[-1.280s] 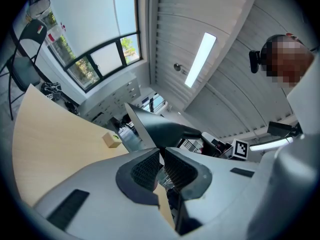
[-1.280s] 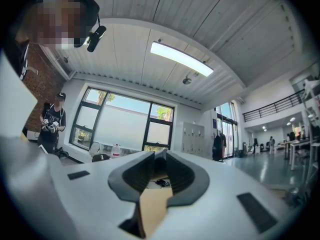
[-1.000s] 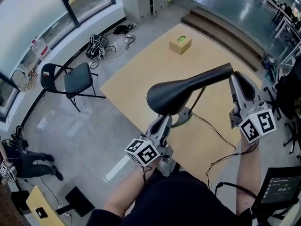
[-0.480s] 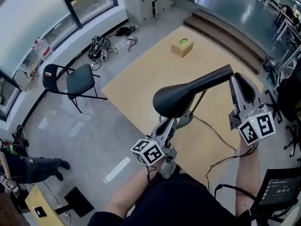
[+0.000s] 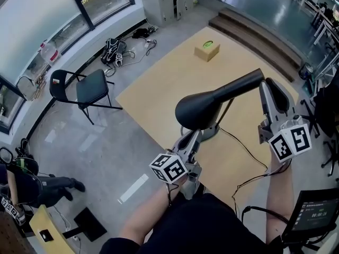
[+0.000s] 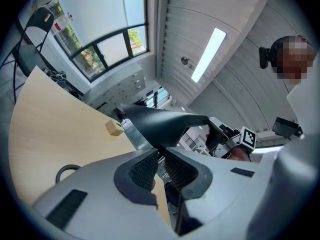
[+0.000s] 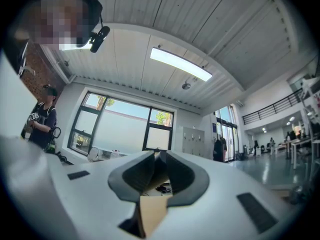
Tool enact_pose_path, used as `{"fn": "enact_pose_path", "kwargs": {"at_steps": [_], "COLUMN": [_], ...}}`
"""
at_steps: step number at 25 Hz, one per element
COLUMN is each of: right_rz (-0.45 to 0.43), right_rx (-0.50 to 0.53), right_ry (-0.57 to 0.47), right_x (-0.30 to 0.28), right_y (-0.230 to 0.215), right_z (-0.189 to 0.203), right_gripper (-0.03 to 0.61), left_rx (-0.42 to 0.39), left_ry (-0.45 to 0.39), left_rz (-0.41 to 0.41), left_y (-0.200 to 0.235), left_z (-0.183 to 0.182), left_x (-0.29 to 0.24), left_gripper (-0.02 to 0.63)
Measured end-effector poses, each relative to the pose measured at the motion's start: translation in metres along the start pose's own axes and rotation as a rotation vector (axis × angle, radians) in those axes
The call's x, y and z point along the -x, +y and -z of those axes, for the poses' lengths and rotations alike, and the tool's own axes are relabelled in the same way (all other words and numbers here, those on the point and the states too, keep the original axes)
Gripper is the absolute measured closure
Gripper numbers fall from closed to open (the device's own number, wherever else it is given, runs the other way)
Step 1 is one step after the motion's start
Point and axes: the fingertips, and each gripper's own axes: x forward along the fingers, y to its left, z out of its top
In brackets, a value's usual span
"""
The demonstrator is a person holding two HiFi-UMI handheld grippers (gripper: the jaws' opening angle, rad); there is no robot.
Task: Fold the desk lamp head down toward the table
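A black desk lamp stands on the wooden table (image 5: pixel 169 83), and its wide head (image 5: pixel 204 106) reaches out level to the left. My right gripper (image 5: pixel 263 86) is shut on the narrow neck end of the head, at the top of the thin arm (image 5: pixel 225 112). My left gripper (image 5: pixel 197 136) sits low under the head, its jaws closed on the lamp's round base (image 5: pixel 211 132). In the left gripper view the head (image 6: pixel 160 124) looms just beyond the nearly closed pads (image 6: pixel 145 170). The right gripper view shows its pads (image 7: pixel 140 171) pinched on something dark.
A small cardboard box (image 5: pixel 206 50) sits at the table's far end. The lamp's black cable (image 5: pixel 243 152) trails toward me over the table edge. A black folding chair (image 5: pixel 85 89) and loose cables lie on the floor to the left; steps (image 5: pixel 254 33) rise behind.
The head view has shifted slightly. The lamp head and both grippers keep their places on the lamp.
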Motion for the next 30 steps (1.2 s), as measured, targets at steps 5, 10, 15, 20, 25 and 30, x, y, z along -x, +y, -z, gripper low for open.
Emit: {"fn": "enact_pose_path", "kwargs": {"at_steps": [5, 10, 15, 20, 25, 30], "right_rz": [0.012, 0.1, 0.081, 0.09, 0.024, 0.024], "right_rx": [-0.155, -0.179, -0.28, -0.352, -0.405, -0.359], "right_ry": [-0.037, -0.047, 0.015, 0.137, 0.203, 0.177], "right_x": [0.004, 0.026, 0.045, 0.078, 0.088, 0.082], "right_y": [-0.01, -0.021, 0.006, 0.039, 0.07, 0.079], "right_z": [-0.002, 0.003, 0.043, 0.096, 0.126, 0.122], "right_gripper": [0.503, 0.503, 0.503, 0.509, 0.515, 0.515], "left_rx": [0.01, -0.106, -0.355, -0.591, -0.642, -0.687], "left_ry": [0.046, 0.113, 0.105, 0.095, 0.136, 0.167], "left_rz": [-0.055, -0.109, -0.144, -0.153, -0.075, -0.034], "left_y": [0.001, 0.002, -0.017, -0.056, -0.081, -0.091], "left_z": [0.0, 0.007, -0.013, -0.034, -0.022, -0.01], "left_x": [0.004, 0.03, 0.055, 0.065, 0.048, 0.032], "left_gripper": [0.577, 0.577, 0.577, 0.577, 0.577, 0.577]}}
